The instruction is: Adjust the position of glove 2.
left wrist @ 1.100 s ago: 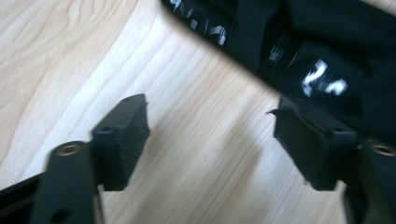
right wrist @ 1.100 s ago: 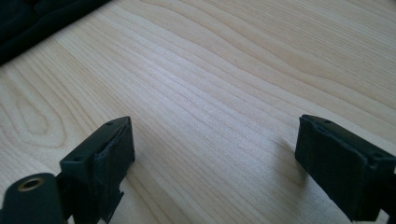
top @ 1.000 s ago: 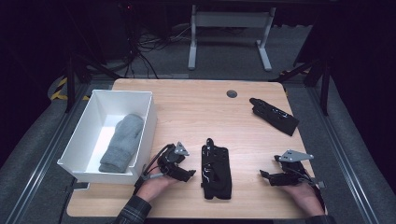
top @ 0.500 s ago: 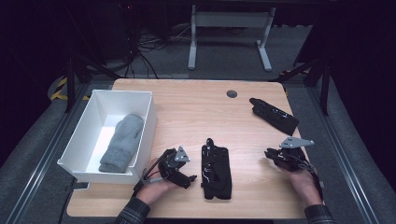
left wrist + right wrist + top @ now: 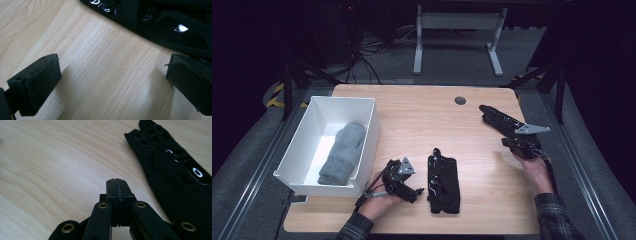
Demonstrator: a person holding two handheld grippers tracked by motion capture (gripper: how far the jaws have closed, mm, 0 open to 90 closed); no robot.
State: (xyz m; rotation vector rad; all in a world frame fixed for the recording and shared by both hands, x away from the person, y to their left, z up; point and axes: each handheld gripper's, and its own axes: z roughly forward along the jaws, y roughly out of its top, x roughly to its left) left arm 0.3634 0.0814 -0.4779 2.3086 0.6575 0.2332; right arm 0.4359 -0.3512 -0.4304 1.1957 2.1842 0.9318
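Looking soft and floppy, the black glove (image 5: 443, 185) wants pinching at its cuff; left tool (image 5: 408, 189) gapes wide beside it, right tool (image 5: 518, 144) is clamped empty.

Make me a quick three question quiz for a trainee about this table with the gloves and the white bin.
1. True or false: the right claw has its jaws pressed together with nothing between them.
2. What lies inside the white bin?
A. a grey mitten
B. a black glove
C. a cable
3. Fill in: the left claw stands open beside the ____ glove near the table's front edge.

Key
1. True; the jaws meet over bare wood, next to the far black glove.
2. A; the grey mitten lies along the bin's floor.
3. Black; the near black glove lies flat, not gripped.
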